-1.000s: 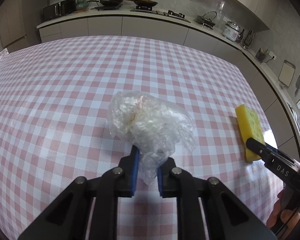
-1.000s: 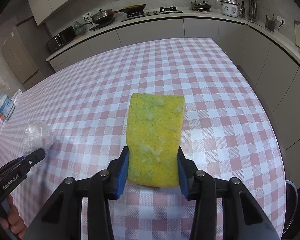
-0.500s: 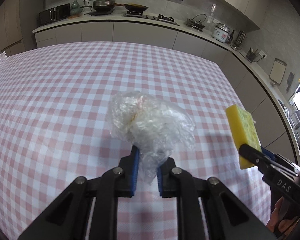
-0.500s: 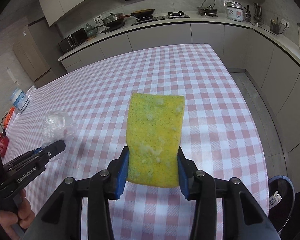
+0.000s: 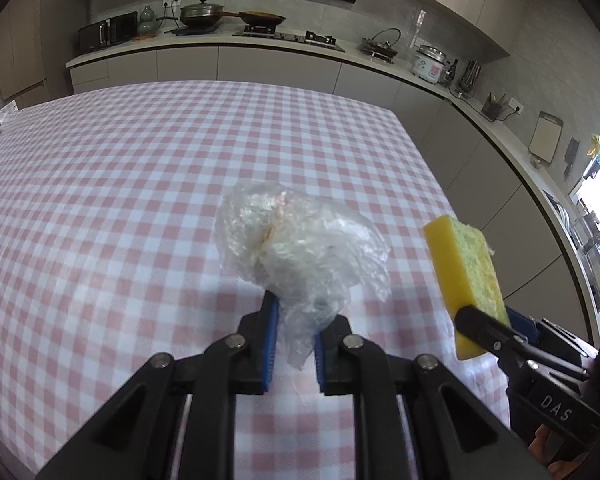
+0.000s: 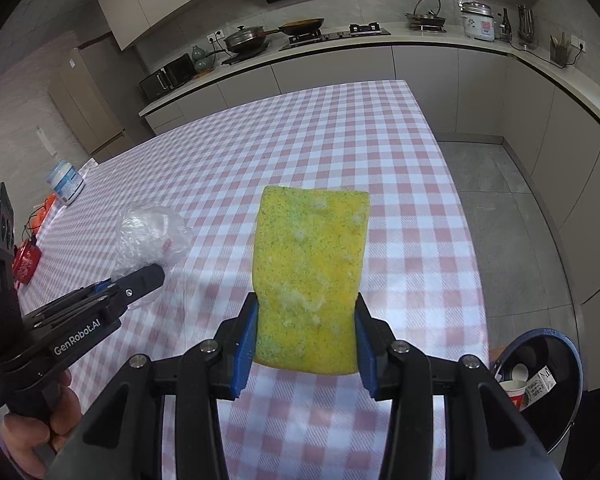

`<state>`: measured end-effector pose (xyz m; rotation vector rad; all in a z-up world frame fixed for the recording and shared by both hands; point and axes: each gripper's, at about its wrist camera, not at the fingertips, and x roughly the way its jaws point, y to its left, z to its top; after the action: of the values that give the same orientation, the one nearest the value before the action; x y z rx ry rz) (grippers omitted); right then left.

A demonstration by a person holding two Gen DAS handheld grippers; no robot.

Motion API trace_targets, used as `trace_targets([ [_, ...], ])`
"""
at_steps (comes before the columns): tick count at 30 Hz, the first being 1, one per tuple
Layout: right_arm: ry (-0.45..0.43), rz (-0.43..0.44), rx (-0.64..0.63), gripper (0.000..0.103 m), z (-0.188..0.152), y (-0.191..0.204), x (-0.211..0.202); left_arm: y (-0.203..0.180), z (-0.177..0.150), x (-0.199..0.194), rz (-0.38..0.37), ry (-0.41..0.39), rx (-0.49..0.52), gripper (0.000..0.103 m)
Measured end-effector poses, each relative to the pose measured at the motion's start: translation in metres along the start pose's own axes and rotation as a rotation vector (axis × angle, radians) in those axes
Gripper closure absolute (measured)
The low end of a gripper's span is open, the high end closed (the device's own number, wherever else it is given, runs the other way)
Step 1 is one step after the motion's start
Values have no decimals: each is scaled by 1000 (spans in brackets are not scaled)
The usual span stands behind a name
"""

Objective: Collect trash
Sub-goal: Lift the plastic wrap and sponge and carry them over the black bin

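Plastic wrap (image 5: 296, 248) sits pinched in the left tool (image 5: 294, 344), above the tabletop (image 5: 120, 200); only a thin tail is caught, so it could slip free. Over to the right view: sponge (image 6: 310, 276) squeezed upright in the right tool (image 6: 306, 344), trash bin (image 6: 548, 384) low to its right, level forward reach.

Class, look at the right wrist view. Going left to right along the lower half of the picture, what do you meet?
Red packet → left gripper holding the crumpled plastic bag → yellow sponge in the right gripper → trash bin.
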<state>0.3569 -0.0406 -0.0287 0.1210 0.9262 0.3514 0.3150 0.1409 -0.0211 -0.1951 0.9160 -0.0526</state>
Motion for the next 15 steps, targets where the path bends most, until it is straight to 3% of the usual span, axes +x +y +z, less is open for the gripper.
trace_targets([
  [15,-18,29,3,57,-37,-56,-58,-72,-36,-16,-23,-14,16,86],
])
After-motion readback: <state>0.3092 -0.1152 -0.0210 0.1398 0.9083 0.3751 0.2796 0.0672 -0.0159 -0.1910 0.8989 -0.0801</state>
